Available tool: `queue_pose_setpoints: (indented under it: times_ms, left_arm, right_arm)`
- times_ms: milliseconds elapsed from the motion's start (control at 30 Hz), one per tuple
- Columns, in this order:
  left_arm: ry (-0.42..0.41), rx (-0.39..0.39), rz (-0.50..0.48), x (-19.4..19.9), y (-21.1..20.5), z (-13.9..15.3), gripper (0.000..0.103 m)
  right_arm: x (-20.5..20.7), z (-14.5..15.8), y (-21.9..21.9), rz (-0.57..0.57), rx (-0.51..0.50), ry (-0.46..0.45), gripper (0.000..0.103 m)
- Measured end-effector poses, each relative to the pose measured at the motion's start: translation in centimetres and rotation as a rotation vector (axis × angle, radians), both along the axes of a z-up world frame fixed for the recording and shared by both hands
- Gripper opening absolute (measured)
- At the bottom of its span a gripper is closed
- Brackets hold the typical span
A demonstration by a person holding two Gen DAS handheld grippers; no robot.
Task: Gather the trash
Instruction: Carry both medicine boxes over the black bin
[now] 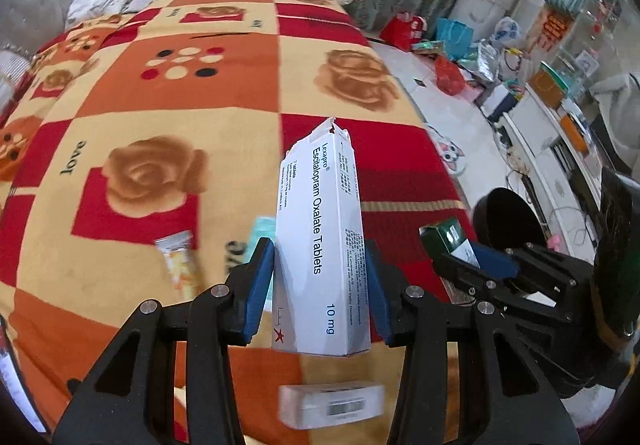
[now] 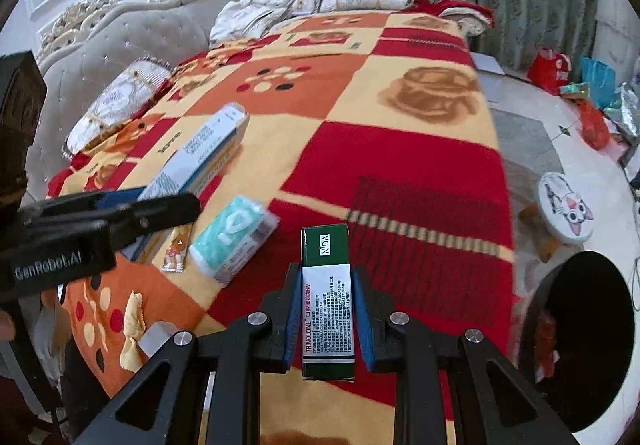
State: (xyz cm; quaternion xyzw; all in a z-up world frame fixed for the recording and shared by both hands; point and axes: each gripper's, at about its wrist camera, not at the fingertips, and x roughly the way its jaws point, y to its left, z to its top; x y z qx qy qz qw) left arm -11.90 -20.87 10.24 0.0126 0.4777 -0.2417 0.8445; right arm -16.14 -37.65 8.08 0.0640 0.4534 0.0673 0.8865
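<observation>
On the far left of the bed (image 2: 400, 149), whose red, orange and cream rose-patterned fleece blanket carries all the litter, two crumpled pale yellow wrappers (image 2: 133, 329) lie beside a small grey box (image 2: 157, 337) near the edge. Next to them a small orange-and-white sachet (image 2: 176, 251) lies flat, and just to its right sits a teal-and-white printed carton (image 2: 234, 241). These loose pieces seem to be trash not yet gathered, spread within easy reach of the bedside.

The left gripper (image 1: 320, 285) is clamped on a tall white cardboard tablet box with blue lettering and a torn-open top flap (image 1: 320, 245), its blue pads pressing the two narrow sides. The box stands upright, lifted clear of the blanket, probably so that it can be carried off without dragging. Under it a flat white box with a barcode (image 1: 332, 407) lies on the bed, blurred.

Further right, the right gripper (image 2: 327, 321) is squeezed onto a slim dark green carton with a white label panel (image 2: 327, 305), also held upright by its long sides and above the blanket.

At the far right, down beside the bed, is a round black bin with a dark open mouth (image 2: 588, 341). Both loaded tools sit near that side, so my judgement is that the two cartons are held this way for dropping into it. A round white stool with a cartoon cat face (image 2: 568, 209) stands on the floor beyond the bin.
</observation>
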Motion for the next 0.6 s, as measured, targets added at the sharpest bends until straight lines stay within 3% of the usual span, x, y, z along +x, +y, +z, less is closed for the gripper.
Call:
queue_pose_setpoints:
  times_ms: [600]
  left_arm:
    - [-0.019,0.014,-0.178,-3.9,-11.7,1.6,0.042]
  right_arm:
    - [-5.3,1.2,-11.6,-0.227,0.014,-0.032,0.023]
